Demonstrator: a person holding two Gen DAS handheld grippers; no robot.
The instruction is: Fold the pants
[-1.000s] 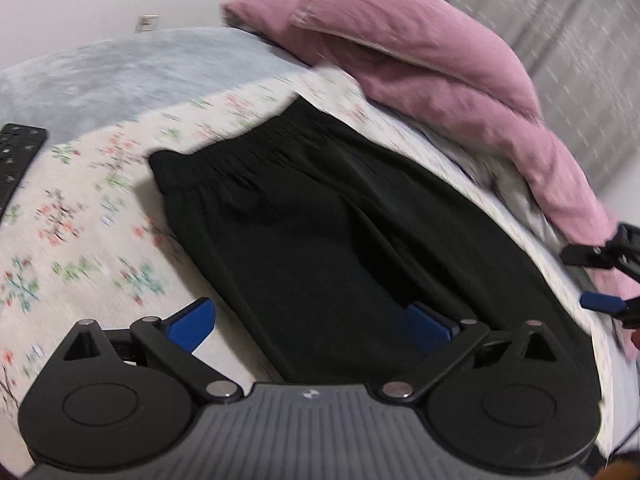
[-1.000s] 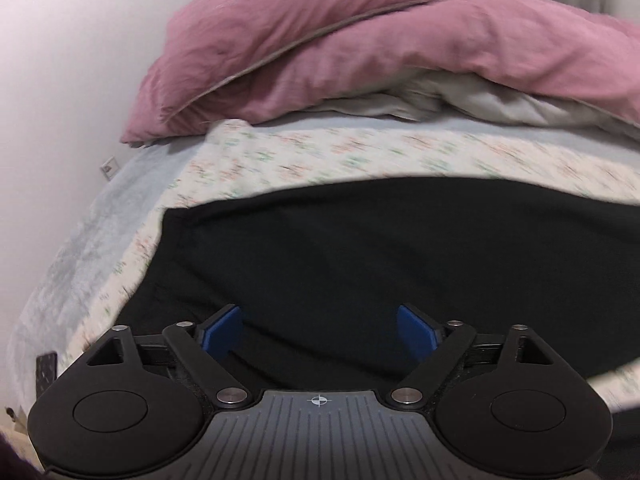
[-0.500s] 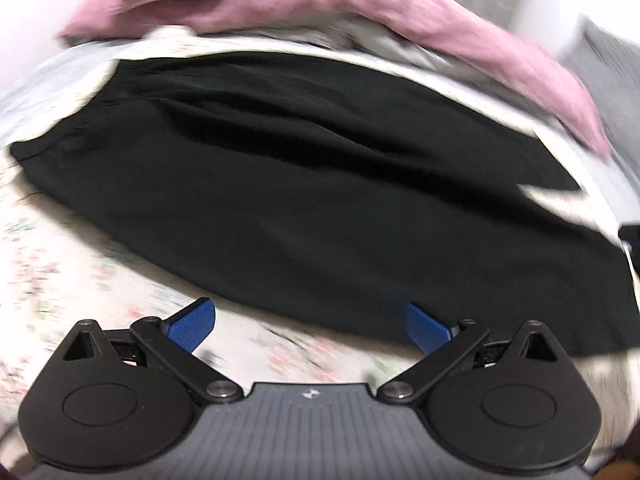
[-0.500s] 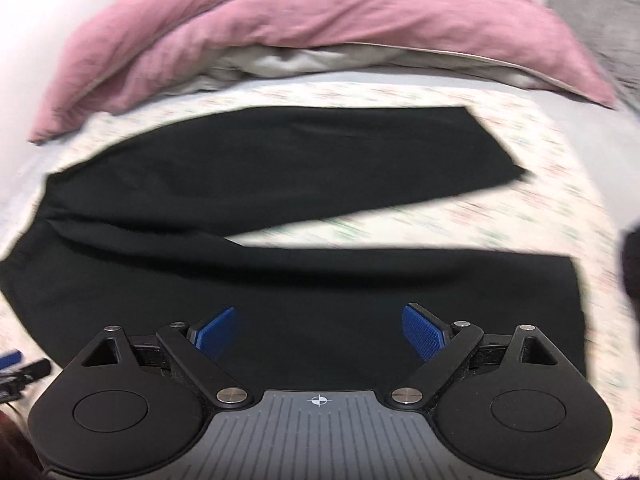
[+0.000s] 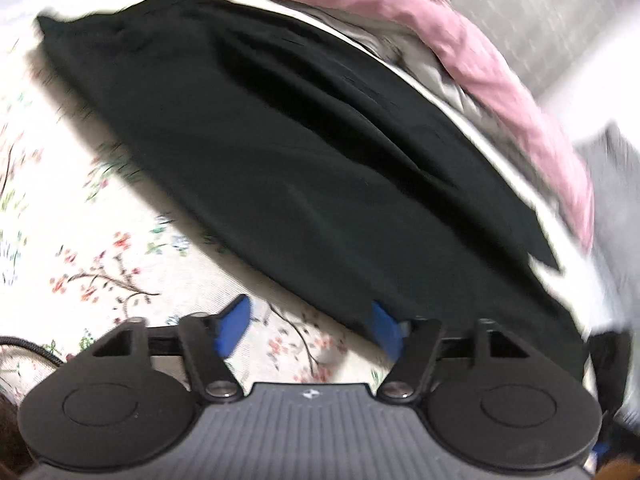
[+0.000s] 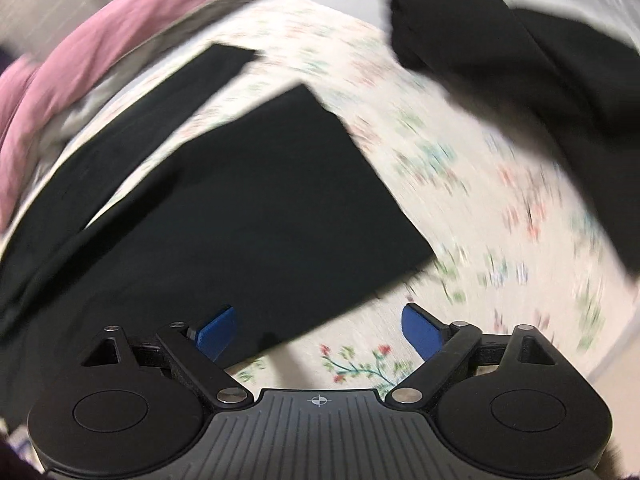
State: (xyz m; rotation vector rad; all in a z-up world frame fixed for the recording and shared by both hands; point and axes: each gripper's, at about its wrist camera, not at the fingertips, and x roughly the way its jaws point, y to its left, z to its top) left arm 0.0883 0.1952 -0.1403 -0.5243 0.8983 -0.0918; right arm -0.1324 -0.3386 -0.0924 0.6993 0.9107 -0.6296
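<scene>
Bed with floral sheet point(image 5: 100, 248); pink duvet point(image 5: 500, 80) behind. Black pants point(image 5: 300, 152) lie flat, legs apart. Left gripper point(image 5: 308, 326) jaws, just narrowing, straddle the near edge unpinched; right gripper point(image 6: 320, 326) jaws spread at the leg hem. Step: reaching to grasp. Next: pinch both edges.

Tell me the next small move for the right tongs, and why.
Probably lower the right tongs onto the near leg's hem corner and close. They stand open above it, holding nothing, and the black pants lie flat on the floral sheet with both legs spread apart.
</scene>
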